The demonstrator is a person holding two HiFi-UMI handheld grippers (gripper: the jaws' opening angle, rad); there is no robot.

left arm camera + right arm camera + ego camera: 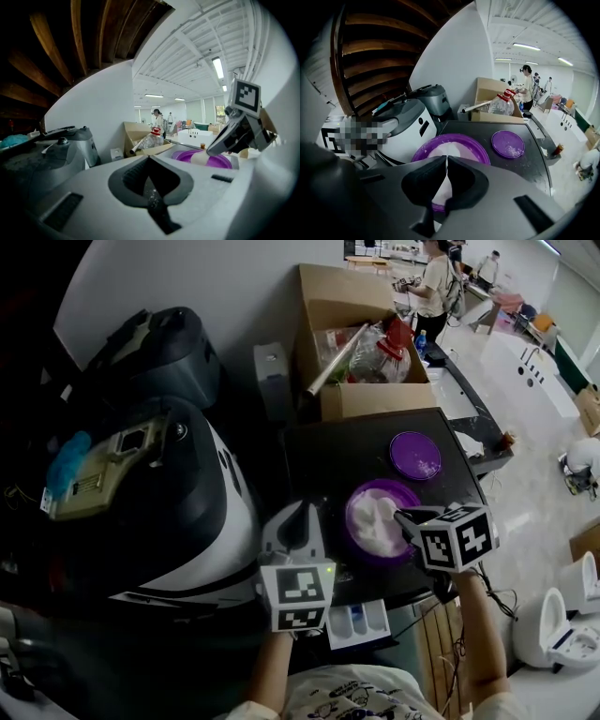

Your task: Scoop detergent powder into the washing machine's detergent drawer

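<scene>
Working outward from the purple tub (423, 150): nearer me than it, the detergent drawer (361, 622) juts out. Left of it, my left gripper (302, 514) points forward, jaws pressed together, empty. My right gripper (403, 517) angles down over it, pinching a white scoop (200, 159) at the detergent powder (452, 151). Beyond it, on the dark machine top (534, 164), lie its lid (507, 144), then a cardboard box (497, 112).
</scene>
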